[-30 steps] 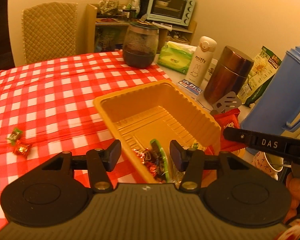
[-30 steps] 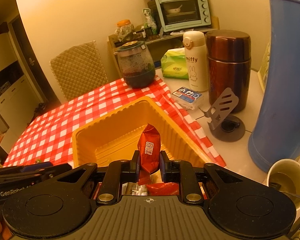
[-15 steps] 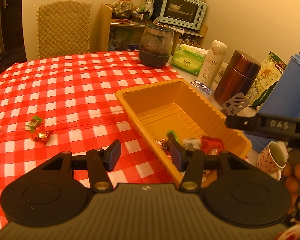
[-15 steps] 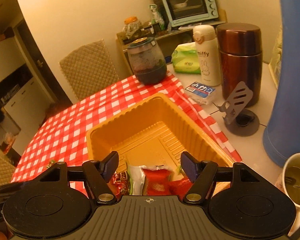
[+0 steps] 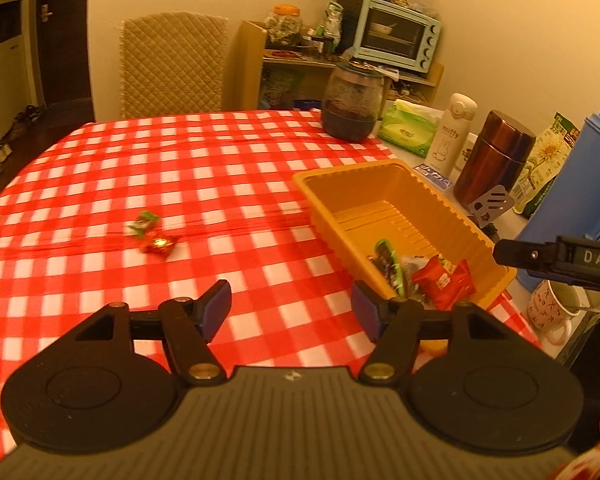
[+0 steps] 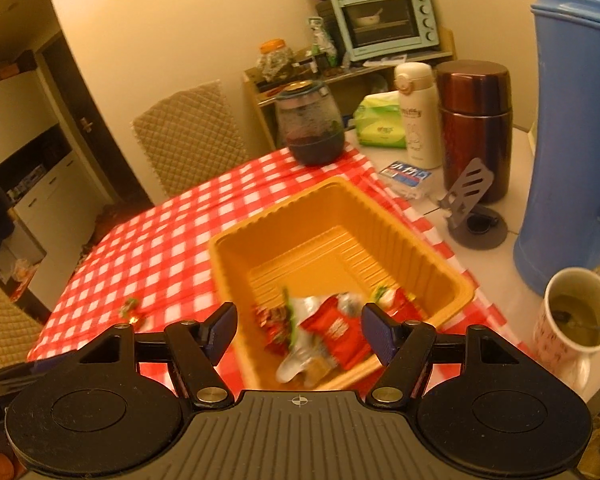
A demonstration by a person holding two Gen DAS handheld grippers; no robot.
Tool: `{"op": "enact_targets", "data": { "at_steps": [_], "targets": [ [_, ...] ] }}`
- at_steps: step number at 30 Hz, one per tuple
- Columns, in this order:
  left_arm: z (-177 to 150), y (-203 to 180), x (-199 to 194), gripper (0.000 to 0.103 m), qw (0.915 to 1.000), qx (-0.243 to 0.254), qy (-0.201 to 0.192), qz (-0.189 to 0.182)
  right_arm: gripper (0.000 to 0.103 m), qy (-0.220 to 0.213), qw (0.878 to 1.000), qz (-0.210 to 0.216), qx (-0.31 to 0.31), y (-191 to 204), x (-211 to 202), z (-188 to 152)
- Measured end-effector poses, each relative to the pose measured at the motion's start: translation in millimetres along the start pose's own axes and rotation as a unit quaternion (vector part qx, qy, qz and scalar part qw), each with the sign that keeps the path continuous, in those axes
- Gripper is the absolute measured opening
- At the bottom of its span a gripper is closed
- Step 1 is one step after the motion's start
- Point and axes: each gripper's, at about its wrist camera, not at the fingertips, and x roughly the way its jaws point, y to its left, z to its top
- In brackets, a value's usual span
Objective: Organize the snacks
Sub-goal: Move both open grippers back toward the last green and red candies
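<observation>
Two wrapped candies (image 5: 151,236) lie loose on the checked desk (image 5: 180,160), well left of the yellow tray (image 5: 404,216) holding the snack packets (image 6: 332,332). Left gripper (image 5: 292,308): fingers opening, nothing between. Right gripper (image 6: 298,332): fingers apart, empty, above the tray's near end.

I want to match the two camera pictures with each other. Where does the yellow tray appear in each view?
Left wrist view: the yellow tray sits right of centre, on the checked cloth, snacks at its near end.
Right wrist view: the yellow tray sits in the centre, just beyond the fingers, which stand apart with nothing between them.
Shared landmark: the brown flask, on the white surface beyond the tray's right side in both views.
</observation>
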Motion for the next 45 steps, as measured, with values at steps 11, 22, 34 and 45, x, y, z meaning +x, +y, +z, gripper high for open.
{"op": "enact_targets", "data": {
  "at_steps": [11, 22, 34, 45],
  "targets": [
    [-19, 41, -47, 0.072, 0.9989, -0.009, -0.009, 0.046, 0.069, 0.015, 0.999, 0.031, -0.038, 47, -14, -35],
    [-24, 72, -73, 0.073, 0.9966, -0.02, -0.017, 0.078, 0.069, 0.025, 0.995, 0.054, -0.078, 81, -9, -49],
    [-24, 99, -66, 0.074, 0.9954, -0.023, -0.012, 0.092, 0.069, 0.039, 0.99, 0.07, -0.114, 112, 17, -53],
    [-12, 131, -24, 0.074, 0.9955, -0.007, -0.001, 0.095, 0.069, 0.034, 0.981, 0.089, -0.17, 141, 70, -50]
  ]
}}
